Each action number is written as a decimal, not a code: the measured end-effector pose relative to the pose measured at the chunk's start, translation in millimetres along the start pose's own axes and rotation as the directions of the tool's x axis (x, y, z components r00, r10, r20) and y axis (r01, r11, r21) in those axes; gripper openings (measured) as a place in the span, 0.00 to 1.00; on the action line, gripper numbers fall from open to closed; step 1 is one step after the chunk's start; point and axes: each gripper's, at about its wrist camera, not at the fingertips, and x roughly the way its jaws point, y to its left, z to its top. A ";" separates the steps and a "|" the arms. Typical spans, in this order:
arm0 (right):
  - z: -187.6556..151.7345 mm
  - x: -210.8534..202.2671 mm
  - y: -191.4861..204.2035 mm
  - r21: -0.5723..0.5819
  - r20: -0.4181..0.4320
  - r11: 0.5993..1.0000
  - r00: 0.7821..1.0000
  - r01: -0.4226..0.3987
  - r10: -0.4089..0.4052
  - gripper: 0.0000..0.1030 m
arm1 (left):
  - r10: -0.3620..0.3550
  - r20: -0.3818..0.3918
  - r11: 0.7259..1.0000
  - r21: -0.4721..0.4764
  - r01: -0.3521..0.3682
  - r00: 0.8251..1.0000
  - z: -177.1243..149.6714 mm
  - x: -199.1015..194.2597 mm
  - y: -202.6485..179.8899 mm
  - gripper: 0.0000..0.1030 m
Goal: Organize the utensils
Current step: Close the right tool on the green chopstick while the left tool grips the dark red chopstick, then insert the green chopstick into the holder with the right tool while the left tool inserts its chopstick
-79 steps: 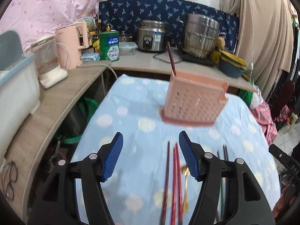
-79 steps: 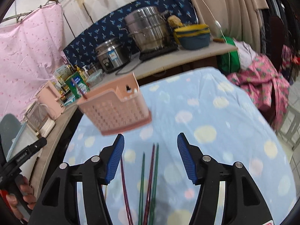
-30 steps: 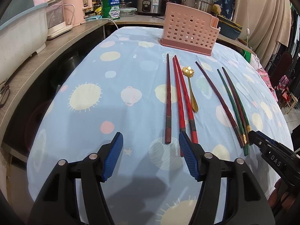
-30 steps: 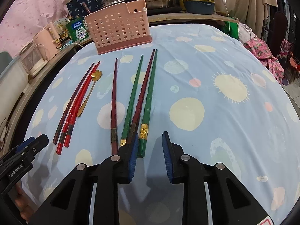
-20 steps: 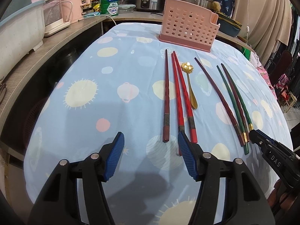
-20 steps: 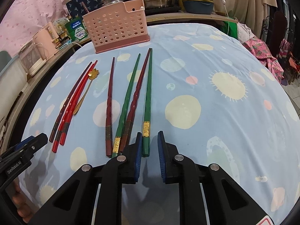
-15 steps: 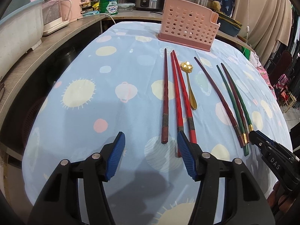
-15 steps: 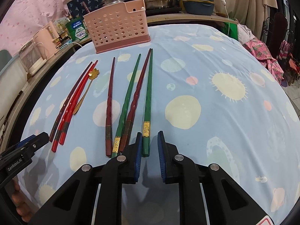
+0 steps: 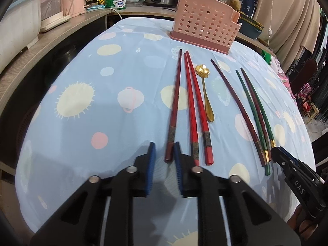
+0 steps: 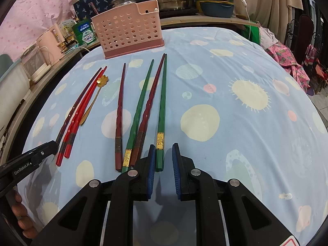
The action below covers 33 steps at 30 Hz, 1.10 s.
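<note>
Left tool (image 9: pixel 164 147) narrowly parted around dark red chopstick (image 9: pixel 173 110); right tool (image 10: pixel 163 150) likewise astride green chopstick (image 10: pixel 162 110), contact unclear, on bench (image 10: pixel 246 82).

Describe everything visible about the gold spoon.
The gold spoon looks like shiny metal, with a flower-shaped bowl pointing toward the pink basket and a slim handle widening to a rounded end. It lies flat on the blue cloth, just right of the red chopsticks, possibly touching them. Neither gripper holds it.
</note>
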 end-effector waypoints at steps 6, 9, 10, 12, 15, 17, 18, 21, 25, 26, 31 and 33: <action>-0.3 -1.1 -0.1 0.005 -0.005 1.000 1.000 -0.005 0.005 0.14 | -0.020 -0.010 1.000 -0.005 0.020 1.000 -1.7 -2.0 1.6 0.09; -1.0 -2.7 -1.3 0.014 -0.007 1.000 1.000 -0.011 0.011 0.13 | -0.031 -0.014 0.999 -0.014 0.031 0.999 -2.6 -4.9 3.1 0.08; -1.4 -3.8 -1.8 0.017 -0.009 1.000 1.000 -0.014 0.014 0.11 | -0.033 -0.013 0.999 -0.016 0.032 0.999 -3.0 -6.2 3.6 0.08; -2.0 -5.0 -3.6 0.025 -0.012 1.000 1.000 -0.020 0.020 0.08 | -0.034 -0.012 0.999 -0.020 0.034 0.999 -3.6 -8.8 4.8 0.08; -3.1 -7.2 -6.1 0.038 -0.014 0.999 0.999 -0.029 0.029 0.07 | -0.037 -0.001 0.999 -0.024 0.037 0.999 -3.8 -15.5 5.4 0.08; -3.6 -9.5 -7.4 0.045 -0.013 0.998 0.999 -0.034 0.035 0.07 | -0.037 0.011 0.999 -0.024 0.038 0.999 -2.6 -21.4 5.4 0.08; -3.5 -10.9 -7.7 0.046 -0.012 0.998 0.999 -0.036 0.036 0.07 | -0.037 0.016 0.999 -0.024 0.038 0.999 -1.7 -24.7 5.2 0.08; -3.1 -17.1 -9.6 0.051 0.001 0.998 0.999 -0.042 0.042 0.07 | -0.043 0.028 0.999 -0.028 0.044 0.999 1.0 -32.3 5.5 0.08; 1.0 -28.4 -11.8 0.059 0.024 0.997 0.998 -0.056 0.054 0.07 | -0.052 0.052 0.998 -0.036 0.054 0.997 5.7 -45.2 5.7 0.07; 2.9 -32.5 -12.4 0.062 0.033 0.996 0.998 -0.061 0.059 0.07 | -0.054 0.059 0.998 -0.036 0.056 0.997 7.3 -48.4 5.5 0.07; 14.8 -55.4 -15.2 0.077 0.090 0.993 0.993 -0.084 0.077 0.07 | -0.063 0.095 0.997 -0.042 0.067 0.994 16.8 -64.8 5.5 0.07; 20.5 -64.8 -16.5 0.083 0.113 0.992 0.990 -0.093 0.084 0.07 | -0.063 0.107 0.997 -0.039 0.068 0.992 21.8 -70.3 5.0 0.07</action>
